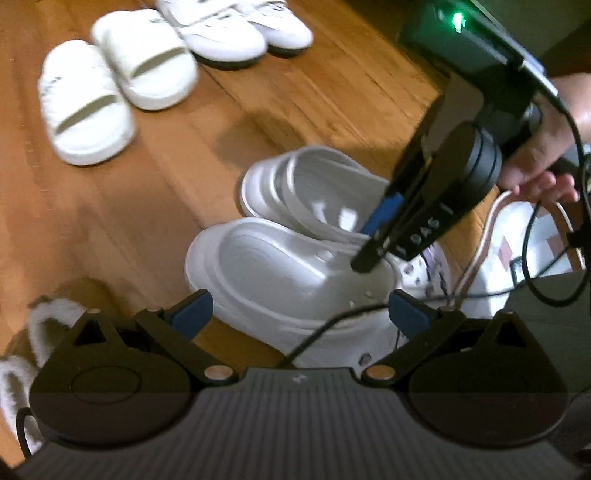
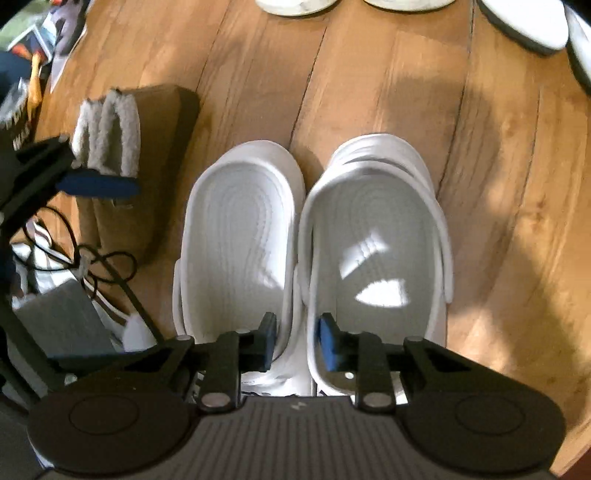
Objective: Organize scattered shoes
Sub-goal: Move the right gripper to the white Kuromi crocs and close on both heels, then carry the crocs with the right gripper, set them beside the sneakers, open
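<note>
— White foam clogs, two of them, side by side on the wooden floor (image 2: 388, 85). Where exactly do the grippers sit?

— From the right wrist camera, the left clog (image 2: 240, 236) and the right clog (image 2: 376, 236) lie touching along their inner sides. The right gripper (image 2: 298, 341) has its blue pads narrowed around those two inner walls where they meet, one pad inside each shoe. It appears to pinch both walls together.

— And the other tool?

— The left gripper (image 1: 300, 315) is spread wide, its pads well apart, with nothing between them. It hovers near the nearer clog (image 1: 280, 273); the farther clog (image 1: 314, 184) lies just behind it. From that camera the right gripper (image 1: 373, 243) reaches down into the pair, a hand (image 1: 539, 162) on its grip.

— Anything else on the floor?

— A pair of white slides (image 1: 114, 81) lies next to each other farther off, with white sneakers (image 1: 236, 33) just beside them. A brown fleece-lined slipper (image 2: 125, 158) rests near the left clog, on its outer side. A second fluffy slipper (image 1: 40, 332) shows at the left edge of the left wrist view. Black cables (image 2: 103, 266) trail over clutter at the left; that clutter is too blurred to name
</note>
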A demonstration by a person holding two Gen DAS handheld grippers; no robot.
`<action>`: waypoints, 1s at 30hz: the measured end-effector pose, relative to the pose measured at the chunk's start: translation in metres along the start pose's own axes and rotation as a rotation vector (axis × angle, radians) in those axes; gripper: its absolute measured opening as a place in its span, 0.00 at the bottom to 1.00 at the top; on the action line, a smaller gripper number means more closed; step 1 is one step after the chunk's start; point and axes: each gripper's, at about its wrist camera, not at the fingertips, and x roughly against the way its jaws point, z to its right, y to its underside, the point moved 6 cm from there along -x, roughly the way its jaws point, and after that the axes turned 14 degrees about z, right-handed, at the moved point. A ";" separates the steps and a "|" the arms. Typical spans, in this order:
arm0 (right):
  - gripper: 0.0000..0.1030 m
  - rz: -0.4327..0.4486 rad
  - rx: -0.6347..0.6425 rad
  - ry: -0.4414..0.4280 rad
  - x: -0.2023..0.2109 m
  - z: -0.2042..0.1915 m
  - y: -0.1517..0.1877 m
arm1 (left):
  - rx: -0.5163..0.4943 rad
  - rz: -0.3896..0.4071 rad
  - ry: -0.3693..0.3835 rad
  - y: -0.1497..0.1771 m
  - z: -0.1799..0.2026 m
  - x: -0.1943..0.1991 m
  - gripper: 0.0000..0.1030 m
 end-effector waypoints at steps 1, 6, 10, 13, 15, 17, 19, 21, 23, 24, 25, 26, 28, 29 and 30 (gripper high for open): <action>0.26 -0.006 -0.002 -0.003 0.001 0.001 0.001 | -0.006 -0.005 -0.010 0.000 0.000 -0.002 1.00; 0.53 -0.086 0.023 0.021 -0.025 -0.014 0.001 | -0.009 -0.040 -0.061 0.006 -0.004 -0.008 1.00; 0.53 -0.228 0.114 0.126 -0.044 -0.022 0.008 | 0.022 -0.054 -0.076 0.010 -0.013 -0.002 1.00; 0.52 -0.294 0.145 0.164 -0.060 -0.023 0.017 | 0.034 -0.069 -0.089 0.016 -0.020 0.002 1.00; 0.54 -0.319 0.142 0.120 -0.072 -0.021 0.025 | 0.051 -0.071 -0.108 0.018 -0.025 0.002 1.00; 0.45 -0.323 0.116 0.077 -0.073 -0.014 0.029 | 0.063 -0.071 -0.115 0.018 -0.027 0.002 1.00; 0.36 -0.306 0.136 0.061 -0.065 -0.007 0.032 | 0.069 -0.070 -0.107 0.018 -0.028 0.000 1.00; 0.24 -0.290 0.143 0.065 -0.057 0.000 0.035 | 0.064 -0.070 -0.099 0.018 -0.029 0.000 1.00; 0.22 -0.279 0.112 0.081 -0.045 0.023 0.045 | 0.064 -0.072 -0.099 0.017 -0.031 0.000 1.00; 0.22 -0.275 0.089 0.084 -0.040 0.034 0.050 | 0.066 -0.072 -0.101 0.017 -0.033 0.000 1.00; 0.22 -0.266 0.065 0.089 -0.036 0.046 0.054 | 0.068 -0.071 -0.102 0.017 -0.034 0.000 1.00; 0.22 -0.249 0.039 0.099 -0.031 0.058 0.058 | 0.070 -0.070 -0.103 0.016 -0.035 -0.001 1.00; 0.22 -0.209 -0.020 0.115 -0.020 0.084 0.065 | 0.078 -0.067 -0.105 0.014 -0.036 -0.001 1.00; 0.22 -0.179 -0.058 0.115 -0.013 0.099 0.066 | 0.080 -0.066 -0.105 0.014 -0.036 0.000 1.00; 0.22 -0.147 -0.093 0.120 -0.005 0.114 0.065 | 0.083 -0.065 -0.105 0.013 -0.036 0.000 1.00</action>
